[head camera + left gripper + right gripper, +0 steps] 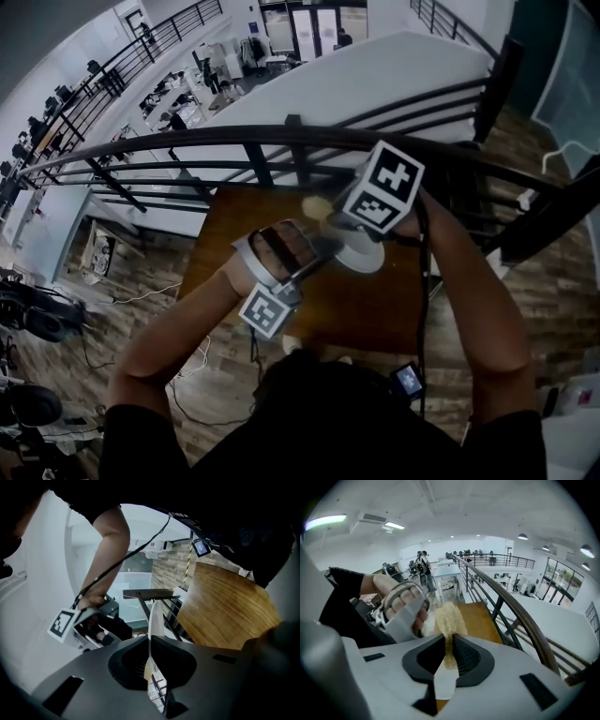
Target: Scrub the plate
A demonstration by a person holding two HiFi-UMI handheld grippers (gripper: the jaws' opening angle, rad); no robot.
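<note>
Left jaws: the left gripper is pinching the plate by its rim, its jaws pressed together on the thin edge.
Right jaws: the right gripper is clamping the scrubber (a pale, fibrous tuft). Most of the tuft is sticking out past the jaws, probably to serve as the working end.
Plate: it is hanging in the air over the desk rather than resting on it, sitting between the two grippers in the head view.
Why held so: the rim grip is leaving both faces of the plate bare. The right gripper is pointing steeply down, which is aiming the scrubber at the plate.
Contact: the scrubber is sitting just beside the plate's upper rim in the head view. I cannot tell whether it is touching.
Edges: the rail is running just past the far edge of the desk, and both grippers are working over that far part.
Room: bare desk is lying open on the person's side, so strokes pulled that way are looking safer than strokes toward the rail.
Risk: a hard push on a plate held only at one rim is likely to twist it in the jaws.
</note>
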